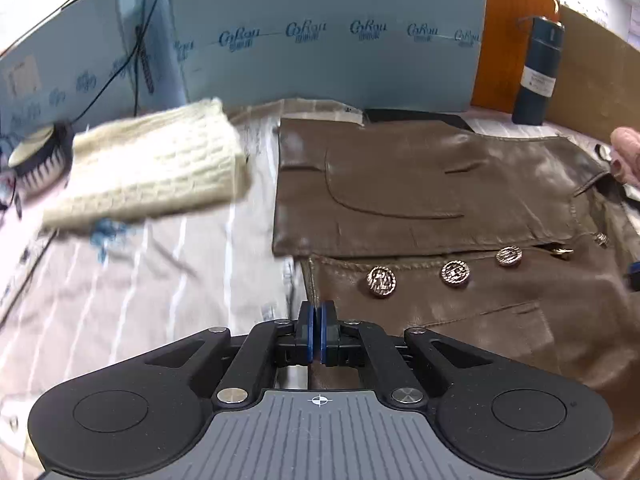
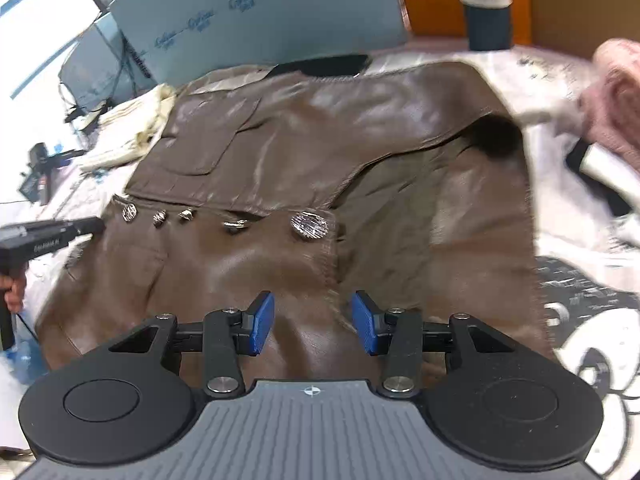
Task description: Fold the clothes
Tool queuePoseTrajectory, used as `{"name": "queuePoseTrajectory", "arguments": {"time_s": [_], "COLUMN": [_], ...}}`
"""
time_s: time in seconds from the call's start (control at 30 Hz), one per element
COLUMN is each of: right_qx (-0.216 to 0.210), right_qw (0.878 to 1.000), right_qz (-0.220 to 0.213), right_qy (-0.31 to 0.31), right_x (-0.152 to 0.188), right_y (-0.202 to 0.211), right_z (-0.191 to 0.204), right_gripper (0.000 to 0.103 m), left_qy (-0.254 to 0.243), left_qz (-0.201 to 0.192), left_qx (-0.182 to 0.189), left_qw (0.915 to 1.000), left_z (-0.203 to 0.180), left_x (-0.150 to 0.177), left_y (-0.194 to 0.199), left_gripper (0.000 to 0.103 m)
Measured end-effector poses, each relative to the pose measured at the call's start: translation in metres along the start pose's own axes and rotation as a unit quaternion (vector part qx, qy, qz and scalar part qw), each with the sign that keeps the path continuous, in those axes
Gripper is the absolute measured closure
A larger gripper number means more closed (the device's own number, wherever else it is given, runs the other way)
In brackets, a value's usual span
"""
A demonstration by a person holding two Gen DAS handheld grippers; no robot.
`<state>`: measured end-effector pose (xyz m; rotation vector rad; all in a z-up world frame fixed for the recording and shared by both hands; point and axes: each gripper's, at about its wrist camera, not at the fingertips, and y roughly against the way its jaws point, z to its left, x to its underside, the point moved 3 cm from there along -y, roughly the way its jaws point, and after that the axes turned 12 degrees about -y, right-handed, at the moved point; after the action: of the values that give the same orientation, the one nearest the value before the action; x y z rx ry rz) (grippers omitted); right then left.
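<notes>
A brown leather jacket (image 1: 420, 184) with several metal buttons (image 1: 455, 273) lies flat on the striped sheet (image 1: 120, 280). My left gripper (image 1: 319, 314) is shut, its blue pads pinched on the jacket's left edge seam. The right wrist view shows the same jacket (image 2: 304, 128); the left gripper (image 2: 94, 225) touches its left border there, with a hand (image 2: 14, 294) on the grip. My right gripper (image 2: 314, 312) hangs open just over the jacket's front panel near the seam below the large button (image 2: 309, 225). A raised fold of leather sits between the blue pads (image 2: 262, 322), and neither pad presses on it.
A folded cream knit sweater (image 1: 152, 172) lies left of the jacket, beside a dark brush (image 1: 40, 156). Blue foam boards (image 1: 320, 40) wall the back. A dark teal bottle (image 1: 538, 72) stands back right. A pink sleeve (image 2: 612, 96) and a white printed garment (image 2: 580, 320) are at the right.
</notes>
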<state>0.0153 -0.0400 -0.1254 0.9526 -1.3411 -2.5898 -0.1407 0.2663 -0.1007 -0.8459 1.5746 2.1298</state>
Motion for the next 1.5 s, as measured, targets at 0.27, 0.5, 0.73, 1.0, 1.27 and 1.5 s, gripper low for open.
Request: {"name": "queuePoseTrajectory", "arguments": {"time_s": [0.27,0.5,0.73,1.0,1.27,1.5], "right_qx": [0.070,0.108,0.143,0.141,0.136,0.083], "right_qw": [0.996,0.985,0.959,0.946,0.941,0.973], "right_qz": [-0.035,0.017,0.092,0.011,-0.003,-0.074], "right_qy": [0.040,0.136,0.227,0.291,0.309,0.201], "right_x": [0.018,0.048,0.078,0.085,0.087,0.025], "right_y": [0.039,0.077,0.057,0.029,0.047,0.084], "right_z": [-0.021,-0.024,-0.022,0.003,-0.015,-0.010], "right_gripper": [0.030,0.019,0.019,0.020,0.076,0.092], "left_qy": [-0.028,-0.128,-0.332,-0.388,-0.334,-0.255], "left_qz": [-0.006,-0.044,0.049,0.029,0.046,-0.035], "left_qx": [-0.025,0.085,0.158,0.034,0.049,-0.018], "left_qw": [0.9993,0.9872,0.9286,0.9206,0.9401,0.9660], "left_z": [0.002,-0.039,-0.107,-0.119,-0.089,-0.060], "left_x": [0.000,0.005,0.049,0.079,0.071,0.007], "left_y": [0.020,0.110,0.114,0.087,0.083,0.102], "left_gripper": [0.071,0.018,0.011,0.012,0.092,0.096]}}
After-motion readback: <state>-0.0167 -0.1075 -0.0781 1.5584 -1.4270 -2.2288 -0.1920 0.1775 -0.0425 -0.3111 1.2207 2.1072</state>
